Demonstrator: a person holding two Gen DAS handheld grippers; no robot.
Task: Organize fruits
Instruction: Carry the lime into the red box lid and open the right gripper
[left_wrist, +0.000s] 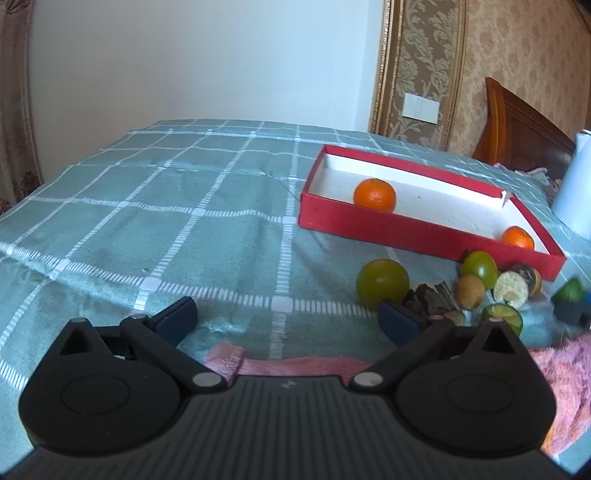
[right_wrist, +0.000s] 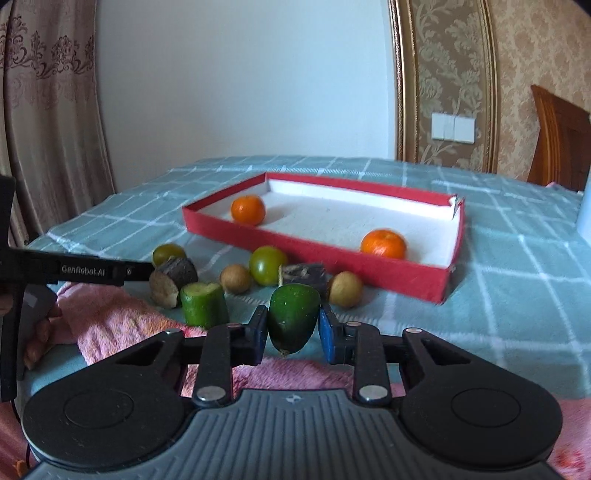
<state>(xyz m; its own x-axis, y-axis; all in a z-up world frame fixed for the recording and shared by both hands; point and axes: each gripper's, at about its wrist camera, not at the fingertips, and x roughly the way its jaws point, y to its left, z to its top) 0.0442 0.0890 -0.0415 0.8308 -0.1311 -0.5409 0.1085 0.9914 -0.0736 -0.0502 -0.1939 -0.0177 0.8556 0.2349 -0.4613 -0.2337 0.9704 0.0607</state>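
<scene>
Two oranges are seen inside a red box (right_wrist: 325, 254) on a bed (left_wrist: 155, 221) covered with a teal checked blanket: one orange (right_wrist: 248, 209) lies near the box's far left corner, the other orange (right_wrist: 383, 243) against the near wall toward the right corner. The box is placed toward the bed's right side in the left wrist view. The remaining fruit is scattered on the blanket just in front of the box's near wall, close to the bed's near edge: two round green fruits (right_wrist: 268, 265), two small brown fruits (right_wrist: 345, 289), a cut green piece (right_wrist: 204, 303), a cut brown piece (right_wrist: 168, 286) and dark chunks (right_wrist: 303, 274). A pink towel (right_wrist: 110, 317) is spread along the near edge.

A green fruit (right_wrist: 294, 316) is clamped by the right gripper (right_wrist: 293, 334); both pads are pressed against its sides, and it is held above the towel, just before the scattered fruit. The left gripper (left_wrist: 288, 319) is held with its fingers spread wide and nothing between them, over bare blanket left of the fruit, its right finger (left_wrist: 397, 321) just beside a round green fruit (left_wrist: 382, 282).
</scene>
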